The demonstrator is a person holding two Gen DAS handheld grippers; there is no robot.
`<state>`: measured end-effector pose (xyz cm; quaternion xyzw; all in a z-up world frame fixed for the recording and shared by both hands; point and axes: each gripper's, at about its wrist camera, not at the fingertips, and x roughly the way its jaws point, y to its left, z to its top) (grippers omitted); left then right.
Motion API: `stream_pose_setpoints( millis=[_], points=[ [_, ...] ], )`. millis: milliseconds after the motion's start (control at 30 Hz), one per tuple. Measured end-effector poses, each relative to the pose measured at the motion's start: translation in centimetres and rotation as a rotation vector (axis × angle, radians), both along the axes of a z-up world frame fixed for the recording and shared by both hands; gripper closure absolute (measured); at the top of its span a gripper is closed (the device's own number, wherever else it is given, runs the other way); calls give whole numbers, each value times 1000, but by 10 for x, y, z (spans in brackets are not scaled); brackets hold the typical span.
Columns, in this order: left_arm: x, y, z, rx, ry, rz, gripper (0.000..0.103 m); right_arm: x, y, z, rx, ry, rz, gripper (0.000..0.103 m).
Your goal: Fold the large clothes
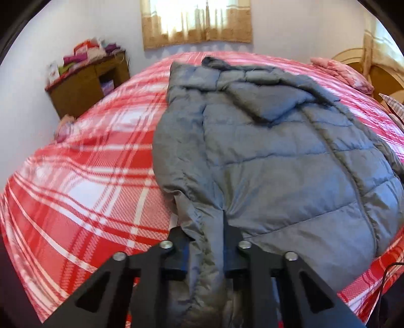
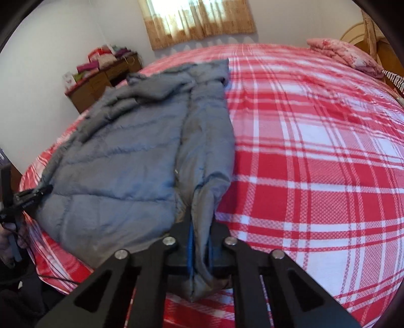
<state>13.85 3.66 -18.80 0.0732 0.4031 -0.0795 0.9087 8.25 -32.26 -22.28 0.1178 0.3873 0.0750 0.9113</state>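
Observation:
A grey quilted puffer jacket (image 1: pixel 277 156) lies spread on a bed with a red and white plaid cover (image 1: pixel 83 181). My left gripper (image 1: pixel 204 222) is shut on the jacket's near left hem, cloth bunched between its fingers. In the right wrist view the jacket (image 2: pixel 121 171) lies left of centre on the cover (image 2: pixel 315 164). My right gripper (image 2: pixel 200 234) is shut on the near right hem, a fold of grey cloth hanging down between the fingers. The left gripper (image 2: pixel 27 196) shows at the far left edge of that view, at the jacket's other corner.
A wooden cabinet (image 1: pixel 85 85) piled with folded cloth stands by the far left wall. A curtained window (image 1: pixel 197 22) is behind the bed. Pink bedding (image 1: pixel 343 73) and a wooden headboard (image 1: pixel 373 70) are at the far right. A black cable (image 1: pixel 386 282) hangs at the right.

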Motion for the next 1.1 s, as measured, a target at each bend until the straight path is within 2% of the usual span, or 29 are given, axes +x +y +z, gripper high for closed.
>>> stream_pose_setpoints(
  millis=[133,267,433,567,633,700,767,867,967,1033,1067,1100],
  points=[
    [-16,5,38,-47,-96,-31,92,-17,-4,38,31,-124,-4,95],
    [-45,12,97,-106,-227,-69,94,-38,1,82,15,-241,7,95],
    [-78,25,160,-156,-343,-88,94,-67,2,130,4,-378,3,95],
    [-91,35,185,-150,-404,-70,94,-80,-8,157,29,-458,-20,95],
    [-75,34,182,-138,-398,-63,94,-68,-12,158,36,-455,-35,95],
    [-49,28,171,-101,-381,-52,94,-31,-20,152,91,-419,-48,95],
    [-5,16,155,-26,-377,-45,94,13,-26,144,114,-388,-73,95],
    [45,2,138,56,-406,-19,93,73,-26,137,105,-357,-112,95],
    [98,-3,127,79,-385,7,90,122,-23,131,81,-323,-139,95],
    [124,-6,121,95,-380,31,84,148,-22,124,52,-302,-154,95],
    [135,-6,119,107,-382,48,75,166,-22,117,37,-282,-160,95],
    [143,-7,117,116,-386,64,56,174,-23,114,31,-271,-167,95]
  ],
)
